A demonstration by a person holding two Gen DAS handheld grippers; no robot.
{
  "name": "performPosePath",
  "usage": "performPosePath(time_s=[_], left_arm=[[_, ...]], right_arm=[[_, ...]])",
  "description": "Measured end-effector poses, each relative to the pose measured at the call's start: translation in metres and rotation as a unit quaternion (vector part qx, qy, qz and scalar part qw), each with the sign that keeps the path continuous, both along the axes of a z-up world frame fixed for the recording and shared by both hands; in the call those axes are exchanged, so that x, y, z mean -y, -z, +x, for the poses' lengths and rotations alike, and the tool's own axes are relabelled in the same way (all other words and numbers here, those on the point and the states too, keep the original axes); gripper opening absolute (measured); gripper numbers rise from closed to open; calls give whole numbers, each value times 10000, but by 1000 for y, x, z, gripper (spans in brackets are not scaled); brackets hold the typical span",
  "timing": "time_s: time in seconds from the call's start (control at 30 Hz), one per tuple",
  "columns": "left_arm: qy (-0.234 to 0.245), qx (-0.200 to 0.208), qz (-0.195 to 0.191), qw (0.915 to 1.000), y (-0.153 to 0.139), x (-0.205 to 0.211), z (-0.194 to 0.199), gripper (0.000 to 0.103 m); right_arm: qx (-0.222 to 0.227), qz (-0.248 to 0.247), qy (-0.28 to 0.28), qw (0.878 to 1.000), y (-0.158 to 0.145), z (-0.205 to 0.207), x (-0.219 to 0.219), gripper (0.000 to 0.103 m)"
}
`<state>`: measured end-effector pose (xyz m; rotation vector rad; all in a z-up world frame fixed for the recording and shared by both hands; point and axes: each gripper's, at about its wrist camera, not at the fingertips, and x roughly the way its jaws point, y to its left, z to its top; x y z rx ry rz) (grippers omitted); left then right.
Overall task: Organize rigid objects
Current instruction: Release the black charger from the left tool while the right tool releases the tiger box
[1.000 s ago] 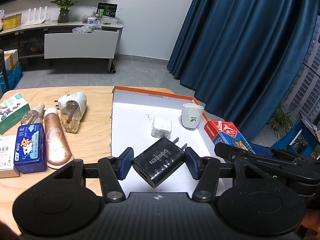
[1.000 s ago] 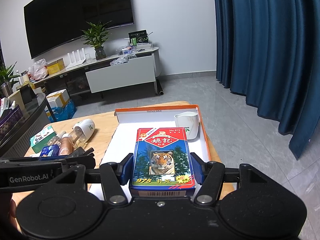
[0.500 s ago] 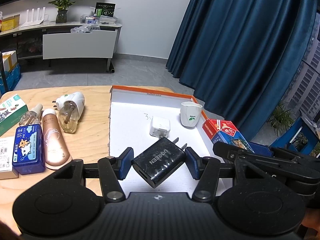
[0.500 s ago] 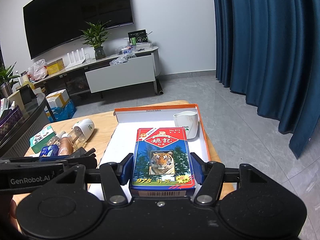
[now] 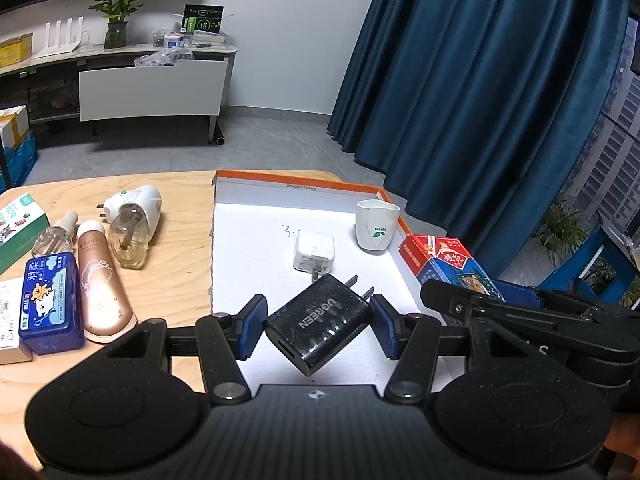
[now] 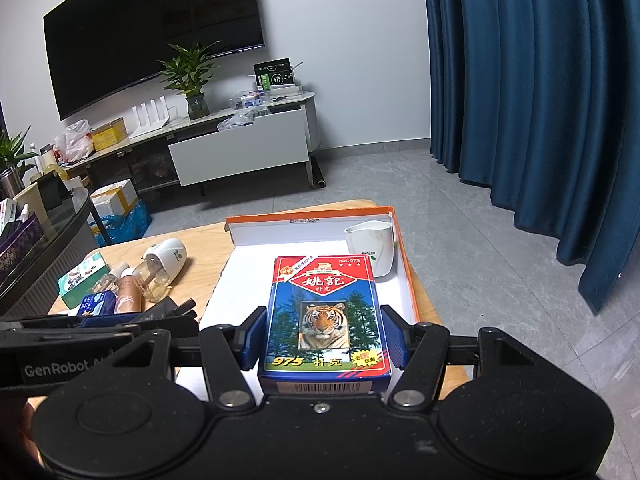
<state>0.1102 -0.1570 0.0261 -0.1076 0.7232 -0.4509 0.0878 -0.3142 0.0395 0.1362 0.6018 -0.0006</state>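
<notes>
My left gripper (image 5: 318, 320) is shut on a black wall charger (image 5: 320, 330), which sits tilted between the blue pads above the near part of a white tray with an orange rim (image 5: 256, 248). My right gripper (image 6: 323, 332) is shut on a blue and red playing-card box with a tiger picture (image 6: 324, 300), held flat over the same tray (image 6: 248, 264). The card box (image 5: 444, 260) also shows at the right of the left wrist view. Inside the tray lie a white charger (image 5: 314, 251) and, at the far right corner, a white cup (image 5: 377, 226).
Left of the tray, on the wooden table (image 5: 176, 272), lie a plug-in vaporiser with its bottle (image 5: 136, 216), a pink tube (image 5: 100, 280), a blue tin (image 5: 50, 296), a small clear bottle (image 5: 54, 236) and a green carton (image 5: 18, 220). The table ends just right of the tray.
</notes>
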Motion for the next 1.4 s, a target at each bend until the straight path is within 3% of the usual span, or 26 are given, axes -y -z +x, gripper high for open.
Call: performPosePath(time_s=[0.3, 1.23, 1.37, 1.4], left_arm=[[120, -79, 59, 9999, 8, 11, 10, 57], [337, -386, 377, 9980, 35, 55, 65, 57], [432, -391, 441, 9973, 41, 65, 71, 58], [433, -427, 421, 9973, 42, 65, 72, 63]], right_arm=[[-97, 13, 64, 9999, 5, 2, 10, 71], [-602, 30, 133, 9981, 23, 85, 35, 71], [-606, 23, 195, 9980, 22, 87, 33, 74], [-552, 28, 171, 9983, 20, 85, 33, 79]])
